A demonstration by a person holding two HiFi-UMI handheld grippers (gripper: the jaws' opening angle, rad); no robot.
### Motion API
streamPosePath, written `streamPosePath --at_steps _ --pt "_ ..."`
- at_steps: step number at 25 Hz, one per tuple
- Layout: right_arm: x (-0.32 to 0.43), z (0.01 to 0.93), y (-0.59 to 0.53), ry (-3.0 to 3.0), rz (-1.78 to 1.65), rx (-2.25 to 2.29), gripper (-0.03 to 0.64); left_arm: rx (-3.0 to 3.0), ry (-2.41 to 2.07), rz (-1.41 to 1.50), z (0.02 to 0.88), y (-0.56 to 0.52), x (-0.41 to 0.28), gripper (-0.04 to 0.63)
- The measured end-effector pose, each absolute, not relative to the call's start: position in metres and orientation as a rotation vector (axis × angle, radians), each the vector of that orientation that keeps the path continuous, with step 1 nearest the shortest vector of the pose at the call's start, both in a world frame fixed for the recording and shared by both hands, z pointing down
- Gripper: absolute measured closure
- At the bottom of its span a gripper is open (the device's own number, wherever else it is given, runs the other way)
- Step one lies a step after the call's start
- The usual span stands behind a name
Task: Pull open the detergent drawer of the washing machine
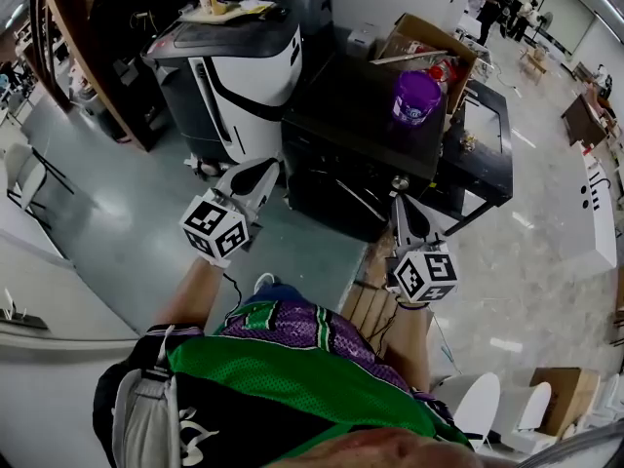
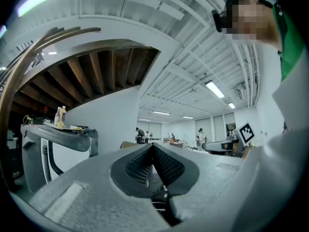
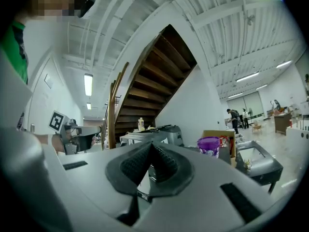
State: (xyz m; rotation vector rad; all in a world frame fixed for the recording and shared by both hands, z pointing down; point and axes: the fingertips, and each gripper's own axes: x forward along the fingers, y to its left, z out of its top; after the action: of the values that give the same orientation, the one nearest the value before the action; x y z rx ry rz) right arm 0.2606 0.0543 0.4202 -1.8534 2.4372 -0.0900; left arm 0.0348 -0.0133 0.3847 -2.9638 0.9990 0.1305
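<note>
Ahead of both grippers a black machine (image 1: 356, 154) closed the way. The right gripper (image 1: 402, 203) was near its front, the left gripper (image 1: 265, 170) near its left corner. A white and black machine (image 1: 239, 76) stood just beside it on the left. A purple tub (image 1: 416, 97) and a cardboard box (image 1: 429, 39) filled the far part of the black machine's top. Bare floor (image 1: 117, 232) lay free at the left.

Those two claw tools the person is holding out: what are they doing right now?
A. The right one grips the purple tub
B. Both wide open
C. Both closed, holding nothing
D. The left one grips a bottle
C: the left gripper and the right gripper each show their pads meeting at the tips with nothing between them, and the purple tub sits apart on the black machine.
</note>
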Motion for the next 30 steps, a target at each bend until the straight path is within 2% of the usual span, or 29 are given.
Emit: streamPosePath --at_steps 15,27,30 --pt "0.21 0.414 -0.038 2.432 -0.164 -1.796 0.617 -2.978 1.035 0.116 0.381 -0.098 -0.015 0.578" --pt "0.148 0.38 -0.126 2.412 -0.024 -1.845 0.613 -2.985 0.97 0.142 0.372 -0.187 -0.067 0.578" --pt "0.13 0.386 -0.142 2.447 -0.075 -1.784 0.489 -3.005 0.941 0.144 0.375 -0.204 -0.077 0.578"
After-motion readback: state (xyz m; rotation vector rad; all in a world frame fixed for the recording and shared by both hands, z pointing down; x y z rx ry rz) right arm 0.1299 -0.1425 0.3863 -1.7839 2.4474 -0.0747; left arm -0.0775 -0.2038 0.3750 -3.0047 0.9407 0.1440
